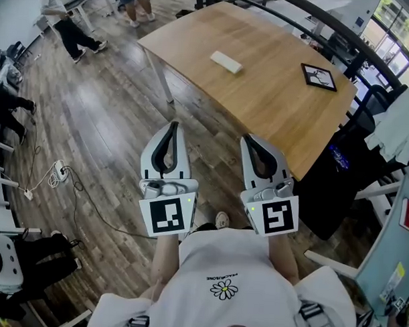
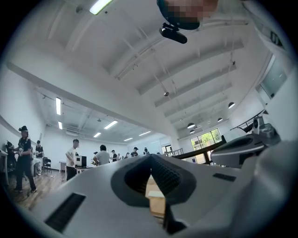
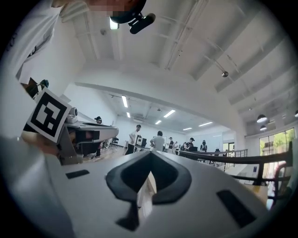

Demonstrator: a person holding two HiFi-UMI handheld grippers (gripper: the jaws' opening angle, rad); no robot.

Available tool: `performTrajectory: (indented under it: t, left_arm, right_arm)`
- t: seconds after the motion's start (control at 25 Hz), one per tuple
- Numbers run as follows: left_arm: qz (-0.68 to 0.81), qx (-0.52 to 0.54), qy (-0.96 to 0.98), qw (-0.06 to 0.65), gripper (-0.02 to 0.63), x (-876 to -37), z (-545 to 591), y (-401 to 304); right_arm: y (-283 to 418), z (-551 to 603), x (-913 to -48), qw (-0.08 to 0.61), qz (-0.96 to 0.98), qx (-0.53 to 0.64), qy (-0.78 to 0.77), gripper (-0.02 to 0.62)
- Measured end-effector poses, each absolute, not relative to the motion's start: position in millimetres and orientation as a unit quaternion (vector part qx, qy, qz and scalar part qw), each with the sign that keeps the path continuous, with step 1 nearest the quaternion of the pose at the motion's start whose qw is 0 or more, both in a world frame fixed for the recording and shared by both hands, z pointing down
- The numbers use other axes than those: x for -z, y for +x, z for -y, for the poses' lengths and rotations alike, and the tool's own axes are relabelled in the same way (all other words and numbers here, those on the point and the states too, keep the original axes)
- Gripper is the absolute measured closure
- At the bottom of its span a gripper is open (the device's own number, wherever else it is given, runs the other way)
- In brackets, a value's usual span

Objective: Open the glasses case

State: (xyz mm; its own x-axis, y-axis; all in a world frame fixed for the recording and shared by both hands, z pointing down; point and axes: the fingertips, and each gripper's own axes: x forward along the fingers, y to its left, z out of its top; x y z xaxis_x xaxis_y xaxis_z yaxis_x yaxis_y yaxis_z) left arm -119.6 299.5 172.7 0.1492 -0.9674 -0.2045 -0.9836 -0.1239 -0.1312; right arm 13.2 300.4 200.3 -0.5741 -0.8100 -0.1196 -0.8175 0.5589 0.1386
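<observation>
A white oblong glasses case (image 1: 226, 62) lies shut on the far part of the wooden table (image 1: 273, 108). Both grippers hang in the air on the near side of the table, over the floor, well short of the case. My left gripper (image 1: 171, 129) has its jaws pressed together with nothing between them. My right gripper (image 1: 249, 140) is shut and empty as well. In the left gripper view the shut left gripper (image 2: 151, 159) points slightly upward at the room and ceiling, and a strip of the table shows through its gap. The right gripper view shows the shut right gripper (image 3: 150, 156) the same way.
A black tablet (image 1: 319, 76) lies on the table's right part. A black railing (image 1: 343, 33) runs behind the table. A cable and power strip (image 1: 57, 171) lie on the wooden floor at left. People (image 1: 69, 24) stand at the far left. A white chair (image 1: 338, 265) stands at the right.
</observation>
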Motion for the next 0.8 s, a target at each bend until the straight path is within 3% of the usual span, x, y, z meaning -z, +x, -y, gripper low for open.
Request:
performTrajectory:
  t: [0.4,0.8]
  left_arm:
    - [-0.65,-0.045,-0.748,0.126,0.589,-176,-284,-126]
    - [-0.627,-0.063,-0.765,0.135,0.589,-186,-183,-155]
  right_arm:
    - [-1,-281,-208,0.02,-0.889,-0.095,-0.447,0.589]
    - [-33,-191,-219,0.009,-0.877,-0.127,-0.464,0.589]
